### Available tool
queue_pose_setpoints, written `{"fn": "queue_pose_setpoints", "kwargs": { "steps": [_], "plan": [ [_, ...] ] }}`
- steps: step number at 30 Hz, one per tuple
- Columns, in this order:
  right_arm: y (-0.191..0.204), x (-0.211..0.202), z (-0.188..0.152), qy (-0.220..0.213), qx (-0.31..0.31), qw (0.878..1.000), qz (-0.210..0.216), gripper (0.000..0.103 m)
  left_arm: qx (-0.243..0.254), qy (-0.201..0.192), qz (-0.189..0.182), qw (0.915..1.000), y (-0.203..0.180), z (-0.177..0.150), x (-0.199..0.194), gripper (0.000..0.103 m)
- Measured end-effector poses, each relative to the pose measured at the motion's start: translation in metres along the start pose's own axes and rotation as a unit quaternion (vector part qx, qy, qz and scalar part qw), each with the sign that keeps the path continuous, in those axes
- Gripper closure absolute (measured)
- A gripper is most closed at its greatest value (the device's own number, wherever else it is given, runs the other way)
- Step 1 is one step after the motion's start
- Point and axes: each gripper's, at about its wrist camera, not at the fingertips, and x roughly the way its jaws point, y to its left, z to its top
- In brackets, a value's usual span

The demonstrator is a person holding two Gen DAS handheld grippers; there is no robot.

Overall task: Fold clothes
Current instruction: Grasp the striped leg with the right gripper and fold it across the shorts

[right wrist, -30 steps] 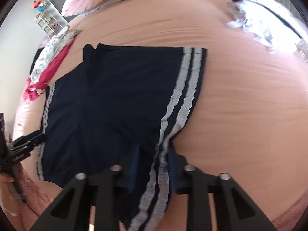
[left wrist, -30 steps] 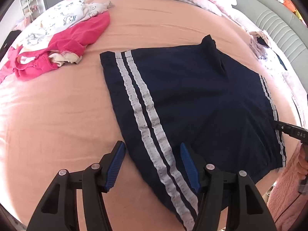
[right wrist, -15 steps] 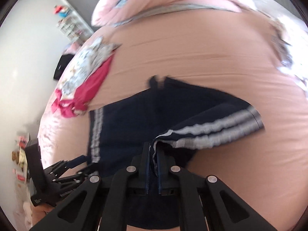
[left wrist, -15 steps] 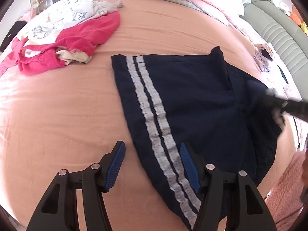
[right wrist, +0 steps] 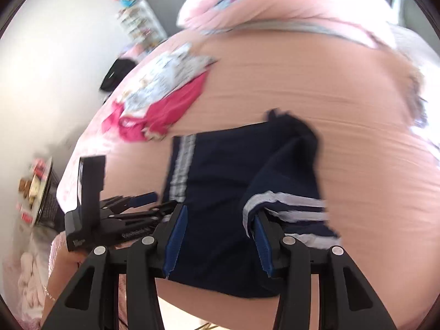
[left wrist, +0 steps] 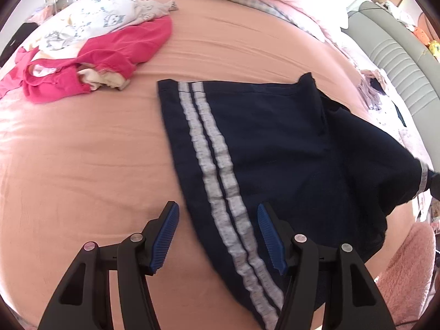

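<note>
Peach-sheeted bed (left wrist: 82, 170) underneath, with navy shorts (left wrist: 261, 143) spread mid-sheet, one striped leg doubled over onto the other and lifted at its edge. Left hand-held gripper (left wrist: 217, 236) poised above the near striped hem, jaws spread, nothing pinched; right hand-held gripper (right wrist: 217, 236) with jaws opening, folded striped edge draped against the right pad (right wrist: 262, 247), not pressed. Beyond, pink garment (left wrist: 110, 55) and printed white clothes (left wrist: 104, 19) heaped near the bed's far corner.
</note>
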Motion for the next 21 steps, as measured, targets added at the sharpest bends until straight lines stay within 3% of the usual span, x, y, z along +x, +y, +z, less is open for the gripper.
{"fn": "queue_pose_setpoints", "kwargs": {
  "steps": [4,9,12,16,20,21],
  "plan": [
    [-0.032,0.002,-0.011,0.049,0.026,0.998,-0.041,0.055,0.002,0.0,-0.005,1.0,-0.016,0.002,0.008,0.046],
    [-0.043,0.028,0.005,0.041,0.075,0.996,0.011,0.055,-0.01,-0.005,-0.011,0.9999,-0.007,0.007,0.01,0.046],
    [-0.001,0.043,0.02,0.047,0.028,0.997,0.049,0.055,-0.023,-0.01,-0.009,0.9997,0.008,0.015,0.021,0.046],
    [0.062,0.044,0.02,0.059,-0.075,0.993,0.062,0.055,-0.041,-0.019,-0.012,0.9989,0.023,0.013,0.012,0.046],
    [0.047,0.037,0.01,0.056,-0.054,0.994,0.078,0.054,-0.057,-0.03,-0.045,0.9969,0.021,0.011,0.013,0.046],
    [0.035,0.034,0.006,0.064,-0.034,0.993,0.092,0.05,-0.055,-0.032,-0.059,0.9962,0.015,0.013,0.016,0.046]
  ]
}}
